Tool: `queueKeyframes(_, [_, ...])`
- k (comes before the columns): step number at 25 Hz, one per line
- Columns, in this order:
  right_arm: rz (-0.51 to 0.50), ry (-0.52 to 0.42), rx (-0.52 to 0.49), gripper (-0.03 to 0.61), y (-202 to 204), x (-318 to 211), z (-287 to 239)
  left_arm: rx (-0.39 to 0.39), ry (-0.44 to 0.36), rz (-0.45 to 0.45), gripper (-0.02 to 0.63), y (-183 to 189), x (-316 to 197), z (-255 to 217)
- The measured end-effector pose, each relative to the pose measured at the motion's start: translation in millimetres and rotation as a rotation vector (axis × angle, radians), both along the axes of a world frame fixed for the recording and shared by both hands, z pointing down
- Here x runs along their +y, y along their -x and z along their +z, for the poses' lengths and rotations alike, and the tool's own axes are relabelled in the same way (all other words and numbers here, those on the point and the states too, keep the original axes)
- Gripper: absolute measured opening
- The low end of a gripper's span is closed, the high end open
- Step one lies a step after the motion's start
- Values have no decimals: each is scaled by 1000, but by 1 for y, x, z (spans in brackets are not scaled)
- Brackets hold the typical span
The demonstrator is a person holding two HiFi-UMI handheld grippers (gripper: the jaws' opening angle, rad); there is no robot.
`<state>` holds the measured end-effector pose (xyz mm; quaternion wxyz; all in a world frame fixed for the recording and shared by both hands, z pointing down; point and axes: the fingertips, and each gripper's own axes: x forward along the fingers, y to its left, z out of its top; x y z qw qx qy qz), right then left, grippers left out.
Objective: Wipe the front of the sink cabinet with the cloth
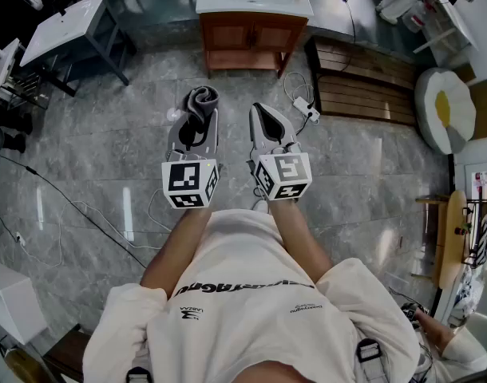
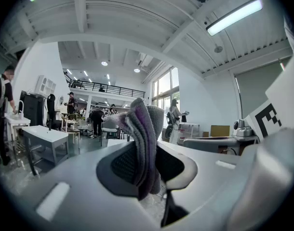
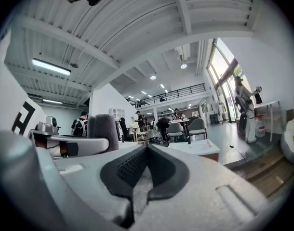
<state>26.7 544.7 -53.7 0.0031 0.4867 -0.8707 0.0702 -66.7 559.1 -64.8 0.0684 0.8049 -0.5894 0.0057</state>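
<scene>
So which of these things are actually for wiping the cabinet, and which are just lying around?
For the job:
- cloth, pinched by the left gripper
- sink cabinet, ahead across the floor
- right gripper, shut and empty

Just lying about:
- power strip on the floor
- wooden bench
- white-topped table

We see a soft, ribbed grey cloth [image 2: 140,124] between the left gripper's [image 2: 146,153] rough black pads [image 2: 122,163], set in smooth matt plastic. At upper centre, the cabinet [image 1: 251,37] is varnished reddish wood; the floor [image 1: 92,158] is glossy grey stone.
</scene>
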Motion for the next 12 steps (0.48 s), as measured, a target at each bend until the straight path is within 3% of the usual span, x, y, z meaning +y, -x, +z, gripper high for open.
queueKeyframes(12, [-29, -13, -30, -3, -51, -11, -1, 11, 7, 8, 84, -59, -8, 9])
